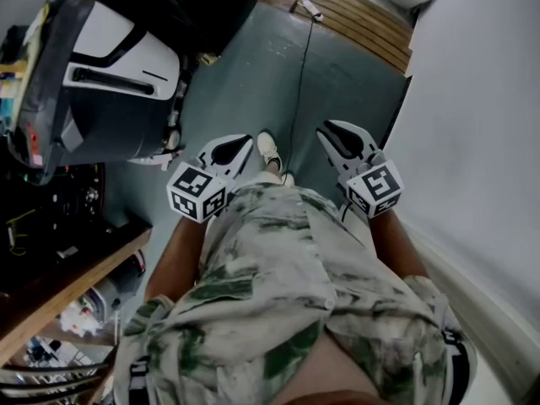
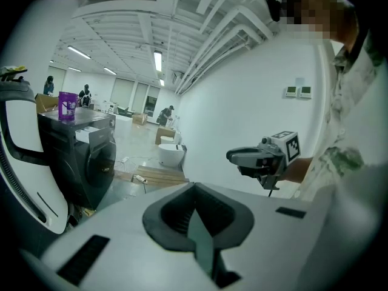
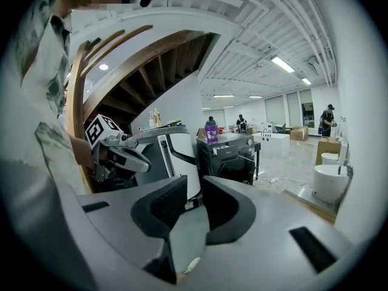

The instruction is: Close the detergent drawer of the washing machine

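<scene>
The detergent drawer (image 2: 92, 136) is showing as a pale block that seems to be jutting from the top front of the black front-loading washing machine (image 2: 91, 165), at nine o'clock in the left gripper view. How far out it stands is too small to tell. A purple bottle (image 2: 67, 105) is standing on the machine's top, and its label print is too small to read. In the right gripper view the washer is sitting at about one o'clock, with a white sticker on its front whose writing is too small to read. The only clear marks are the black-and-white square markers on the two gripper cubes (image 1: 199, 192).

The left gripper (image 2: 194, 185) is keeping its jaws together at the tips, with nothing between the pads. The right gripper (image 3: 194, 194) is holding its jaws a narrow gap apart. Nothing is between them, and only the floor and a white-and-grey curved machine (image 3: 176, 156) are showing through.

In the head view both grippers are pointing toward twelve o'clock in front of the person's patterned shirt (image 1: 278, 294), well apart from the washer.
</scene>
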Demonstrator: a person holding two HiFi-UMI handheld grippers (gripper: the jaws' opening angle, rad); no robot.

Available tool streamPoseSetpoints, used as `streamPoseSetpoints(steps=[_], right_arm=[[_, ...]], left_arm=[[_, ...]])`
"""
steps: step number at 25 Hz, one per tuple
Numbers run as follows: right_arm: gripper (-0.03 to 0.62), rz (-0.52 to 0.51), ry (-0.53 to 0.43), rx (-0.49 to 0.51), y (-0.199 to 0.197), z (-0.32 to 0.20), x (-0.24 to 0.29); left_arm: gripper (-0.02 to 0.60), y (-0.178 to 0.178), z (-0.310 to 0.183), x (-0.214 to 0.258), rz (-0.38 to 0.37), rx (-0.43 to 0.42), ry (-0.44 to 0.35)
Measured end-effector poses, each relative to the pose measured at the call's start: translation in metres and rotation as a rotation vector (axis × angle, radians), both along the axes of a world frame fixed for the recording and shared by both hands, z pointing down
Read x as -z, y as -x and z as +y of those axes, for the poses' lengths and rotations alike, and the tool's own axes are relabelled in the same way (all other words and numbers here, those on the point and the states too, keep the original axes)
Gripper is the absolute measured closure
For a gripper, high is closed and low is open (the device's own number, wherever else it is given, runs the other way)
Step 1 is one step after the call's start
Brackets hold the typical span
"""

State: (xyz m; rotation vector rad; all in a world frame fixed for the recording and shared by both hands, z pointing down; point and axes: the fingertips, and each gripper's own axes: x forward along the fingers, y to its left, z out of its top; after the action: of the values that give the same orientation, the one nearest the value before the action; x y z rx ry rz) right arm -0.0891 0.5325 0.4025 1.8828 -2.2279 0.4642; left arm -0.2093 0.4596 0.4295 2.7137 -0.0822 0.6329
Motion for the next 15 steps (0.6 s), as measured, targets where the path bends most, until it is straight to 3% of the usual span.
streamPoseSetpoints(steps=[15], right_arm=[[0.493,0.026,0.023,0.008,-0.059,-0.125,0.013]], left_arm=[[0.558,-0.057,-0.119,0.005,0.037,0.037,0.018]])
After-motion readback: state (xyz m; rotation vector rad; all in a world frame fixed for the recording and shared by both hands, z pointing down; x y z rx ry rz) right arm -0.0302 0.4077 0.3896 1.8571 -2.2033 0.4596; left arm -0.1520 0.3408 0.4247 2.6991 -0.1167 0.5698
